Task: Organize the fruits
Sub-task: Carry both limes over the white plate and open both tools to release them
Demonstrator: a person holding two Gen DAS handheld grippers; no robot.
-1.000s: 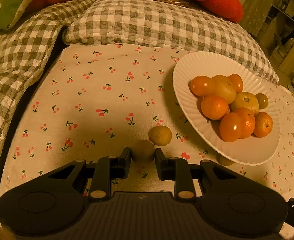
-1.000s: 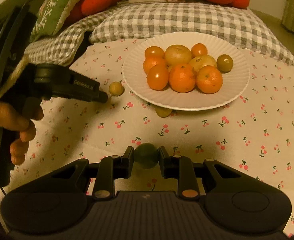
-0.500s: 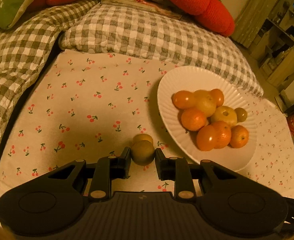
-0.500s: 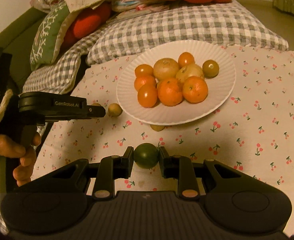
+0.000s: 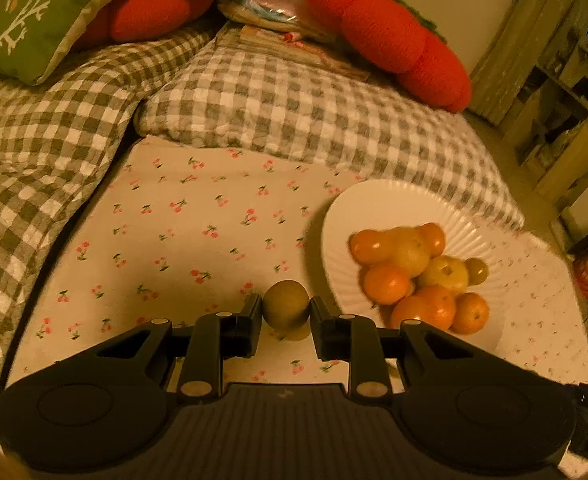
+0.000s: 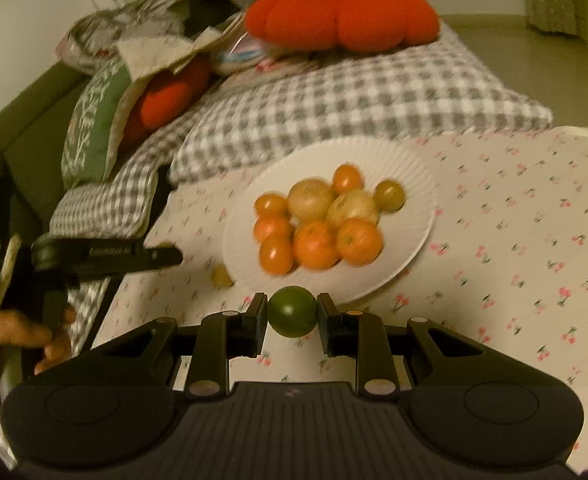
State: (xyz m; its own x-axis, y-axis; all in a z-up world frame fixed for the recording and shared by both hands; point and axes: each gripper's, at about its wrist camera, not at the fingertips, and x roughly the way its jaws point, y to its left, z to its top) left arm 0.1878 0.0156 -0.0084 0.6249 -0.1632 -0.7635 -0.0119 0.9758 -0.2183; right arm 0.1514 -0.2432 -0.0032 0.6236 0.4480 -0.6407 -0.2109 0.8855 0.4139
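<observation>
left gripper [image 5: 286, 314] clamped, right gripper [image 6: 292, 317] clamped

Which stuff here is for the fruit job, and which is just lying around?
For the job:
- white plate of fruit
- green fruit in the right gripper
- brownish fruit in the left gripper
- small yellow fruit on the cloth

Just lying about:
- red pumpkin cushion
- checked pillow
- green cushion

Pale lettering ran along the side of the left claw [image 6: 176, 255], left of the white plate [image 6: 421, 184], too blurred to read
</observation>
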